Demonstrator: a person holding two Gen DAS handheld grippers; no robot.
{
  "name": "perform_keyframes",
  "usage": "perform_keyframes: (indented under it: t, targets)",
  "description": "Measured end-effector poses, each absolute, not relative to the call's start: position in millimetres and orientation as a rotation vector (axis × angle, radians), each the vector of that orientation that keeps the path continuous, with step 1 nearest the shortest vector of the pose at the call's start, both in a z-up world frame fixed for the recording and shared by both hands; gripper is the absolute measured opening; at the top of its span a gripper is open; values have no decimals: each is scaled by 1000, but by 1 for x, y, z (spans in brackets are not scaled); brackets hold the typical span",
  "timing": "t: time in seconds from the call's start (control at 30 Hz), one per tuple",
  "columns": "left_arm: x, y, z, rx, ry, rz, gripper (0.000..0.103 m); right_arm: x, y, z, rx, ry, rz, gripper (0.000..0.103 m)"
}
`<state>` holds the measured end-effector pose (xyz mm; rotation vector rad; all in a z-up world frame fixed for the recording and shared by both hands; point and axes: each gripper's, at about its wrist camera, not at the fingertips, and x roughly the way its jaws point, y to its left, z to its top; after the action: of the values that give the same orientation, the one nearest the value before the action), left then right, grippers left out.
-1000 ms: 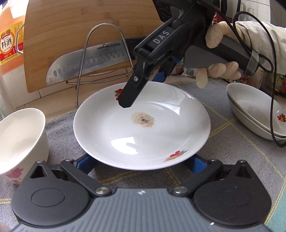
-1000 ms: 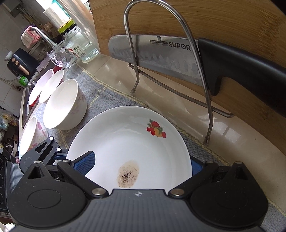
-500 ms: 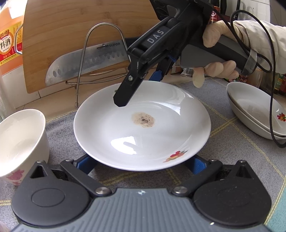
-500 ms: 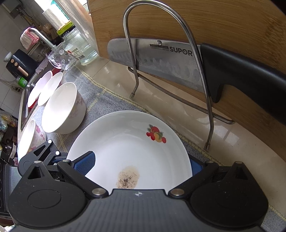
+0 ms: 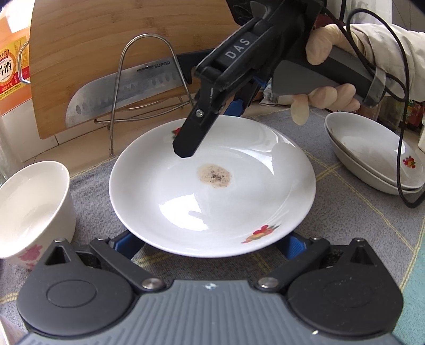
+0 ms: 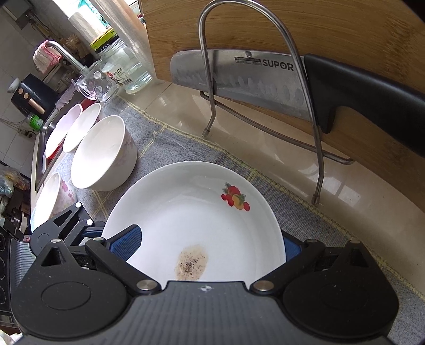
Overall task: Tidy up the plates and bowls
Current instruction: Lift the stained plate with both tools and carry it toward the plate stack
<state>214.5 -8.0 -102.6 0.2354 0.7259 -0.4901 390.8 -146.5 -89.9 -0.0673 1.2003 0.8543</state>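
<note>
A: Item one, the plate (image 5: 212,185). Where do you have it?

B: White, fruit print on the rim, a brown speckled smear in the well. It lies flat on the grey cloth (image 5: 358,212), in front of the wire rack (image 6: 265,79) that props the cutting board (image 6: 292,24) and the knife (image 6: 239,71).

A: Item two, your left gripper (image 5: 209,245).

B: Spread wide. Its blue pads sit low at either side of the near rim, partly under the plate's edge, likely so you can steady or lift it from below. No pinch is visible.

A: Item three, your right gripper (image 6: 204,241).

B: Also spread. One finger (image 5: 191,138) hangs above the well and the other is outside the far rim, so the rim falls between them. Judged as lined up for an edge grip, not yet taken.

A: Item four, other crockery.

B: Two stacked dishes (image 5: 372,162) to the right, well apart, probably the pile this plate joins. A tall bowl (image 6: 103,154) stands just beside the plate on the left, with more bowls (image 6: 71,127) beyond it towards the sink.

A: Caution?

B: The glaze is slick, so grip squarely on the rim.
</note>
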Motion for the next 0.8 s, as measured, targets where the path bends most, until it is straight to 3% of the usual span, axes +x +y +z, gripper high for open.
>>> perform_keyframes:
  t: [0.8]
  targets:
    - [168,-10,-76,274,742,-526,102,319,-154,-60,-53,1154,861,103]
